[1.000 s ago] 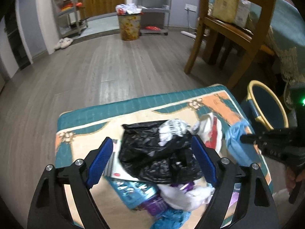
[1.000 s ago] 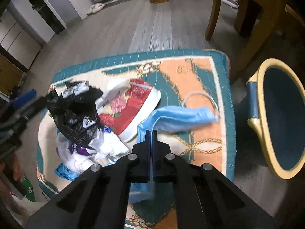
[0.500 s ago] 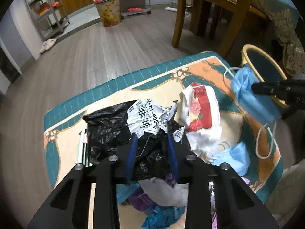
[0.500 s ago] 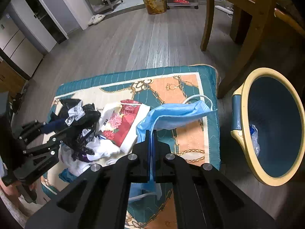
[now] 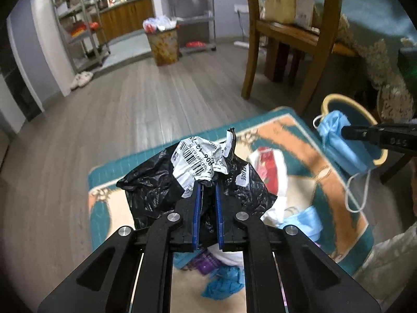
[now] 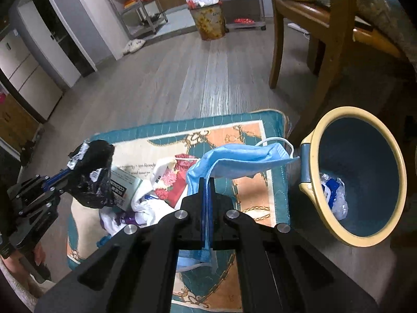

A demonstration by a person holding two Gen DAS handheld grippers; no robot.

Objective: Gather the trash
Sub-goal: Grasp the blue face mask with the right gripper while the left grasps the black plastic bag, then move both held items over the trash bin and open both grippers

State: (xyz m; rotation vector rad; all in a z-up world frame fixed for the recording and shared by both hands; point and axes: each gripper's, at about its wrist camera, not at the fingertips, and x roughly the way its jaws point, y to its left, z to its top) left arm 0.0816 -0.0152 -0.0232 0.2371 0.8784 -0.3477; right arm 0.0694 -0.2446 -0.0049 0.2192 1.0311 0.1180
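The left gripper (image 5: 207,190) has just been closing and now pinches a crinkled black plastic bag (image 5: 156,187) above the patterned mat's (image 6: 250,130) left side. The right gripper (image 6: 207,182) clamps a soft blue face mask (image 6: 242,160) beside the round yellow-rimmed bin (image 6: 365,242) off the mat's right edge.

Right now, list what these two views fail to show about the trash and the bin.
- Left wrist view: litter under the black bag is hidden by it and the left gripper, whose jaws have just been closing on it.
- Left wrist view: the bin is mostly covered by the blue mask in the right gripper.
- Right wrist view: bin contents are crumpled, unidentifiable; the mask's lower end hides behind the fingers.
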